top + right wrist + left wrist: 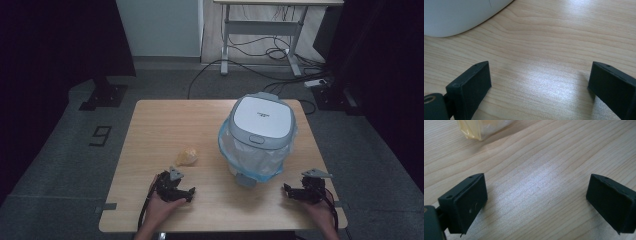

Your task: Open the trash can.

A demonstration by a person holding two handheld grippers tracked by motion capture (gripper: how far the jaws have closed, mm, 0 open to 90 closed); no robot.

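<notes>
Tongs rest low at the near edge of the tabletop (pixel 150 130), one pair in each of the person's hands. Left tongs (pixel 191 191) lie on the wood with jaws spread wide and nothing between them; in the left gripper view (pixel 536 195) bare grain shows across the gap, and a crumpled yellowish wrapper (pixel 482 127) sits just beyond, up and to the left. From the high view that wrapper (pixel 186 157) lies near the left tongs, between them and the bin, apart from both. Right tongs (pixel 286 189) are likewise wide open and empty, pointed inward toward the bin; the right gripper view (pixel 540 80) shows plain wood between the jaws and the bin's pale rounded base (pixel 456 15) at upper left, near but not touching. The bin (pixel 260 135) stands upright right of centre, grey lid (pixel 262 116) closed, a translucent liner (pixel 260 157) folded out over its rim and hanging down the sides. Judgement: the layout suits a split of labour, the left side placed to pick up the wrapper, the right side placed to work the lid or steady the bin. Neither grasp has begun. The liner's loose skirt could snag a jaw on approach.
</notes>
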